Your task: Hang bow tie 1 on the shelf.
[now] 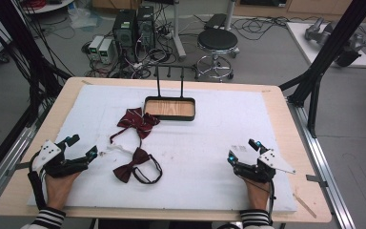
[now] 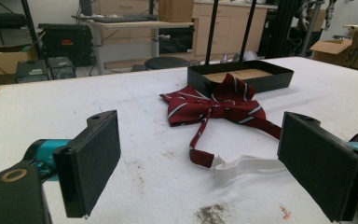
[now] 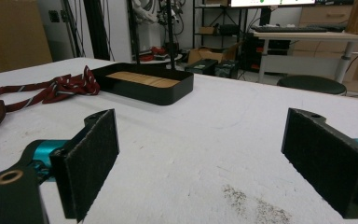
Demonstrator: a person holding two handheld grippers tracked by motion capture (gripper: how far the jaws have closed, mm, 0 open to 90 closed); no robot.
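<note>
So far we hold nothing: both bow ties, the striped bow tie (image 1: 136, 120) and the dark bow tie (image 1: 132, 165), lie outside the far tray (image 1: 169, 116), with the left gripper (image 1: 82, 146) and right gripper (image 1: 242, 150) spread wide at the near edge.

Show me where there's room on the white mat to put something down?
The white mat is bare between the plain bow tie and the right gripper, and right of the tray. It's crowded left of middle, around the striped bow tie.
</note>
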